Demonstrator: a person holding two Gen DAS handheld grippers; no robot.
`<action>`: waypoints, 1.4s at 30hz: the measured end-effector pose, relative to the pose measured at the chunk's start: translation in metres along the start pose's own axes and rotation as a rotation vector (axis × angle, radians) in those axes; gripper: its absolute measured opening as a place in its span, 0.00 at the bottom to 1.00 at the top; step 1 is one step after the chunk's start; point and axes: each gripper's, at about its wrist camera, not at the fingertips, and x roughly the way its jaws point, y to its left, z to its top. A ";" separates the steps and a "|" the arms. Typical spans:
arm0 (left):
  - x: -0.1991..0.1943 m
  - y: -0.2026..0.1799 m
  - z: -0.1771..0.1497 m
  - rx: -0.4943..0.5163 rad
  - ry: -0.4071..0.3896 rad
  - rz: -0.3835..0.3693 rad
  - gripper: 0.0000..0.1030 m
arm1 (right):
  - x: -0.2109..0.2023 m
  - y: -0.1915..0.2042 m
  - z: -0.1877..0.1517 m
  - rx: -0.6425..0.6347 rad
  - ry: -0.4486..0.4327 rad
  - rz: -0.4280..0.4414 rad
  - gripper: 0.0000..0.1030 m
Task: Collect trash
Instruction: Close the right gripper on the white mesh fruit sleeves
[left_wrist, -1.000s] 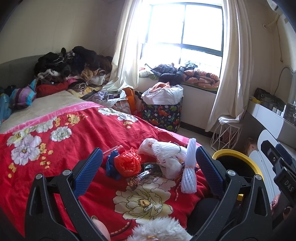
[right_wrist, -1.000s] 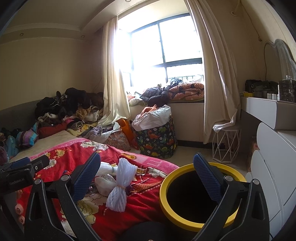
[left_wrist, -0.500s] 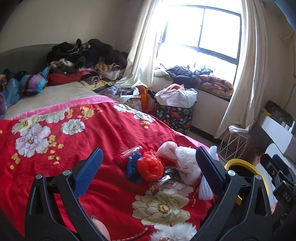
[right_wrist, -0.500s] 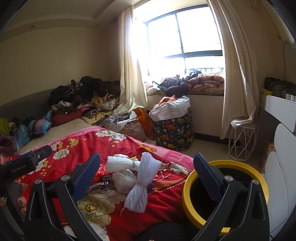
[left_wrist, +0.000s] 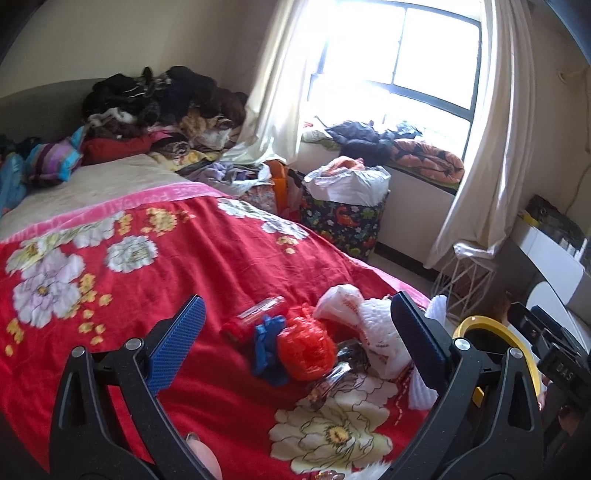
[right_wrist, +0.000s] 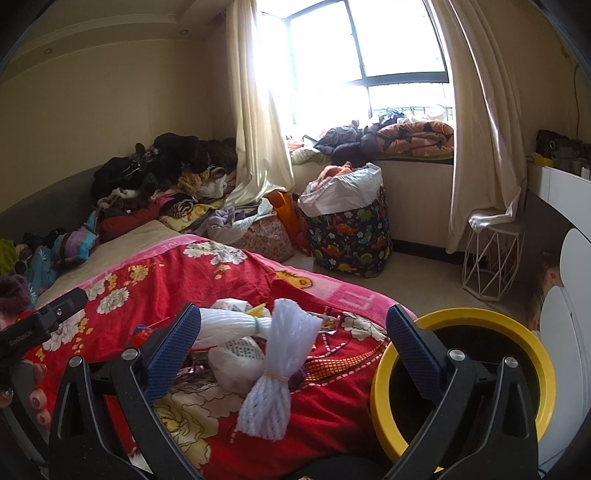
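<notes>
A heap of trash lies on the red flowered blanket near the bed's foot corner. It holds a crumpled red bag, a blue scrap, a clear red-capped bottle, a white plastic bag and dark shiny wrappers. White foam net bundles lie at the heap's bin side. A black bin with a yellow rim stands beside the bed. My left gripper hovers open just short of the heap. My right gripper is open too, between the foam nets and the bin.
Piled clothes cover the head of the bed. A dinosaur-print hamper and bags stand on the floor under the window. A white wire stool and a white dresser flank the bin. The person's hand holds the left gripper.
Both grippers have swung left, so the trash heap now sits more centrally between their fingers and the bin has slid toward the right. Both stay open.
</notes>
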 end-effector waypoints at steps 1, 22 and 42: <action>0.004 -0.004 0.001 0.010 0.007 -0.014 0.90 | 0.004 -0.004 0.000 0.007 0.011 -0.005 0.95; 0.110 -0.043 0.010 0.016 0.282 -0.181 0.89 | 0.084 -0.043 -0.017 0.153 0.299 0.137 0.94; 0.151 -0.050 -0.005 -0.140 0.475 -0.297 0.44 | 0.107 -0.038 -0.027 0.225 0.364 0.307 0.20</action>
